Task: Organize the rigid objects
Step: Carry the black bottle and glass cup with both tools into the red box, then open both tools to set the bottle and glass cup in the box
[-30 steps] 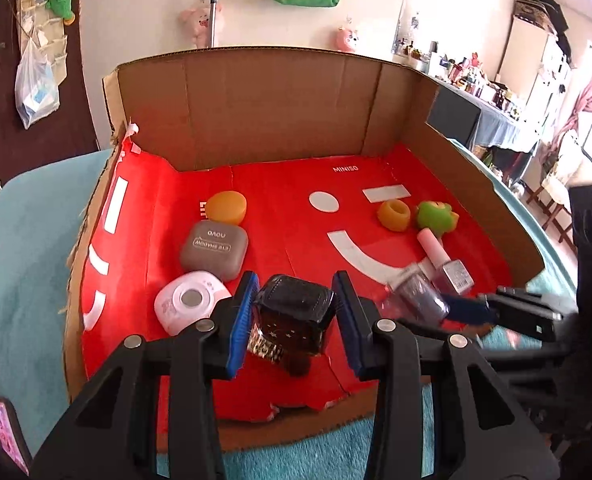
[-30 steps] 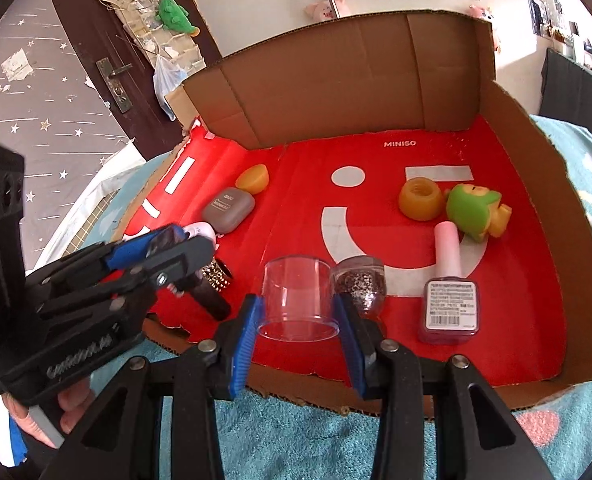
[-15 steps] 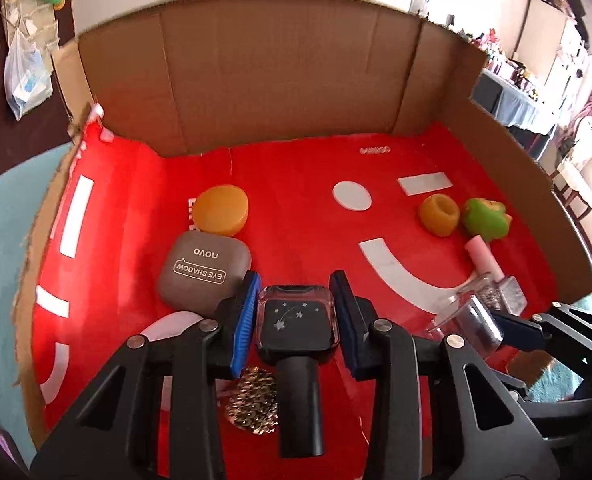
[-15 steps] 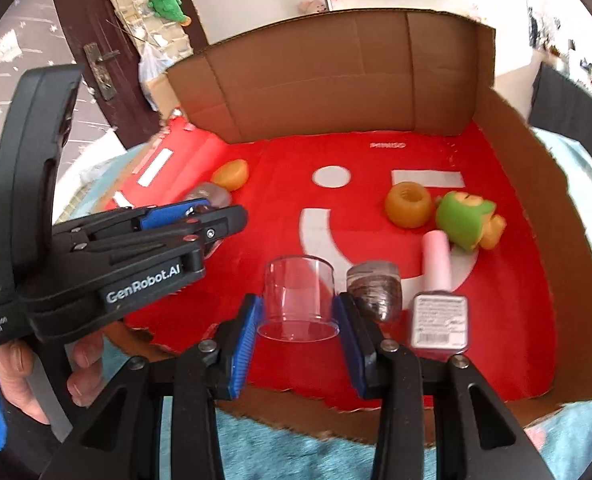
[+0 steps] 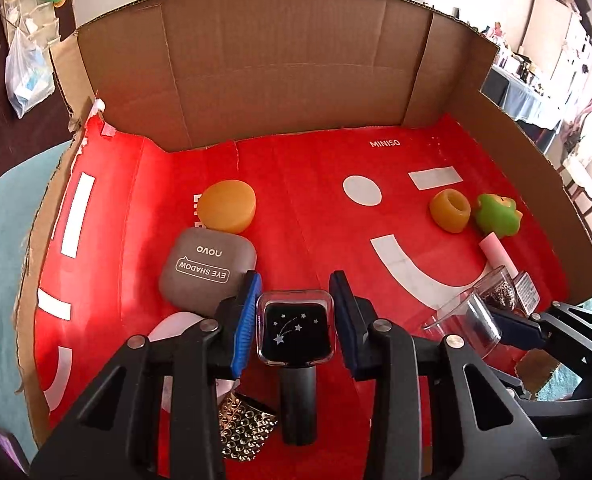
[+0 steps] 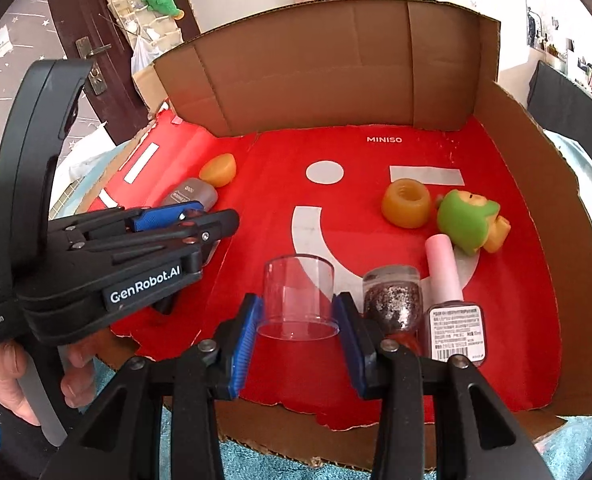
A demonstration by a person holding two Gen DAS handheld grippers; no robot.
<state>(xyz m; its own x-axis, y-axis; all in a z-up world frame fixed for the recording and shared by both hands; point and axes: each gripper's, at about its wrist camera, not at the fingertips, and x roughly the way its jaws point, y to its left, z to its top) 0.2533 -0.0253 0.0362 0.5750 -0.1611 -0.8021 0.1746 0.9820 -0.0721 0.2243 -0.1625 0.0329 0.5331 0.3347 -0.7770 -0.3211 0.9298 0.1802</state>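
Observation:
My left gripper (image 5: 295, 308) is shut on a small black square bottle (image 5: 295, 332) with white stars and a black cap, low over the red floor of the cardboard box (image 5: 256, 60) near its front left. My right gripper (image 6: 298, 312) is shut on a clear plastic cup (image 6: 298, 298) at the front middle. In the right wrist view the left gripper (image 6: 200, 220) reaches in from the left, with a hand (image 6: 8, 376) on its grip. In the left wrist view the right gripper (image 5: 512, 324) shows at the right edge with the clear cup (image 5: 464, 324).
On the red floor lie a grey eye shadow case (image 5: 206, 270), an orange disc (image 5: 227, 206), a white round case (image 5: 176, 326) and a studded gold piece (image 5: 244, 428). To the right are an orange ring (image 6: 406, 204), a green toy (image 6: 468, 220), a glitter jar (image 6: 392, 300) and a pink-capped bottle (image 6: 452, 304).
My left gripper has moved forward into the box and sunk with the black bottle, then held still. The right gripper with the clear cup has hardly moved.

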